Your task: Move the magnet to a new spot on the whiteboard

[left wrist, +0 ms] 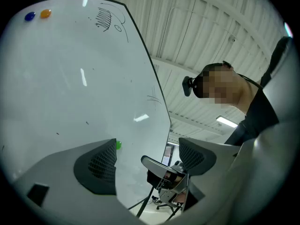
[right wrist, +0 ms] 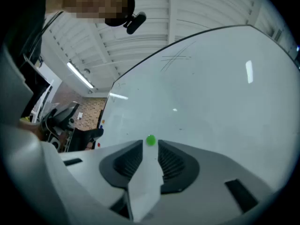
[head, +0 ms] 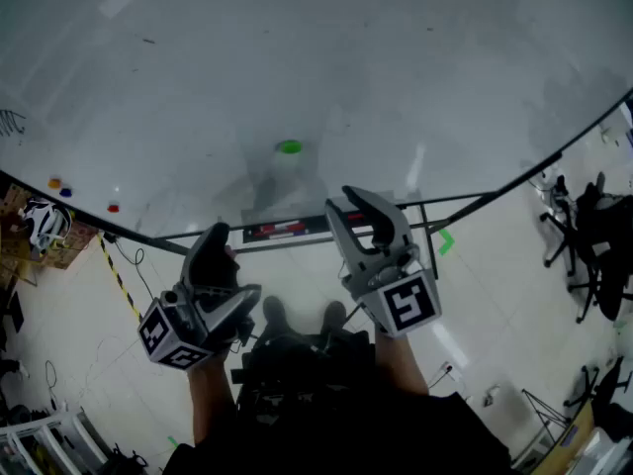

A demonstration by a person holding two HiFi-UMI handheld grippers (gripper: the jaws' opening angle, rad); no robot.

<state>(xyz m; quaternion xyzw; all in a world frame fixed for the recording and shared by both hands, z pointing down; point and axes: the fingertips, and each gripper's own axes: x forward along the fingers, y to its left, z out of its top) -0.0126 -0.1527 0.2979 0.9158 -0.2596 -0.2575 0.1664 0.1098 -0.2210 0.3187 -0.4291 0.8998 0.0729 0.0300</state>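
A small green magnet [head: 289, 147] sticks to the large whiteboard [head: 297, 57] near its lower middle. My right gripper [head: 352, 206] points at the board a little to the right of and below the magnet. In the right gripper view the magnet [right wrist: 150, 140] sits just beyond the tips of the right gripper [right wrist: 150, 150]. Its jaws stand a narrow gap apart with nothing between them. My left gripper [head: 216, 236] is held lower left of the magnet. The left gripper [left wrist: 147, 161] stands wide open and empty, and the magnet [left wrist: 118, 145] peeks past its left pad.
Red [head: 114, 207], blue [head: 65, 192] and orange [head: 54, 182] magnets sit at the board's lower left. The board's dark frame edge [head: 475, 204] and stand run below. Office chairs [head: 588, 236] stand at the right. Another chair [left wrist: 161, 170] shows past the board's edge.
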